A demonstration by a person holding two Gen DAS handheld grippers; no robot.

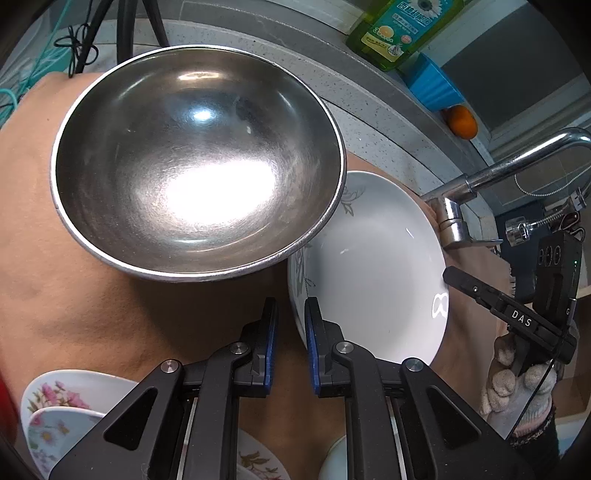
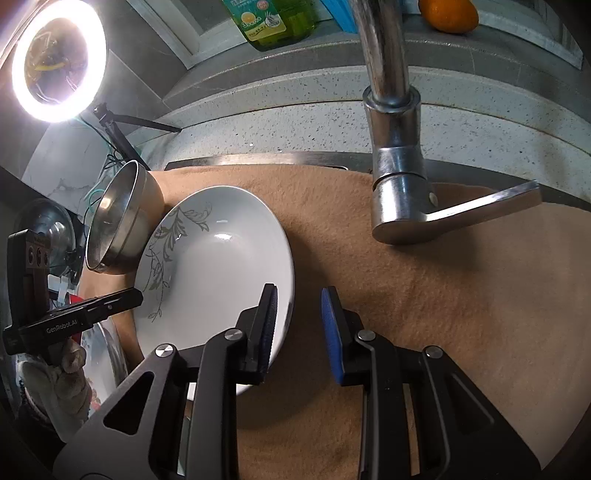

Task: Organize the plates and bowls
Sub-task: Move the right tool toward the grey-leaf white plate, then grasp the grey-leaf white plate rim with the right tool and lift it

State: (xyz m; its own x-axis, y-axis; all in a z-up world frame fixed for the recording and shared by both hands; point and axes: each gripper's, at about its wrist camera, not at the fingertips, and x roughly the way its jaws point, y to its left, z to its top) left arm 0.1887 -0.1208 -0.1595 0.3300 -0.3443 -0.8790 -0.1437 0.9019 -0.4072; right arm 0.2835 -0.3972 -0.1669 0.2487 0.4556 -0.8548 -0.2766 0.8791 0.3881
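Note:
A large steel bowl (image 1: 199,162) sits on the tan cloth (image 1: 74,295), its rim overlapping a white plate with a grey leaf print (image 1: 376,266). My left gripper (image 1: 291,306) hovers just in front of the bowl. Its jaws stand narrowly apart with nothing between them, over the plate's left edge. In the right wrist view my right gripper (image 2: 299,291) is open over the right rim of the plate (image 2: 221,258). Its left finger overlaps the plate and the pads do not press on it. The bowl (image 2: 118,225) stands at the plate's far left.
A chrome faucet (image 2: 399,184) rises at the back right of the cloth (image 2: 443,295). Several floral dishes (image 1: 62,406) lie near the lower left. A ring light (image 2: 59,62), green soap bottle (image 2: 273,22) and orange (image 2: 448,14) stand behind. A gloved hand (image 1: 517,387) holds each gripper.

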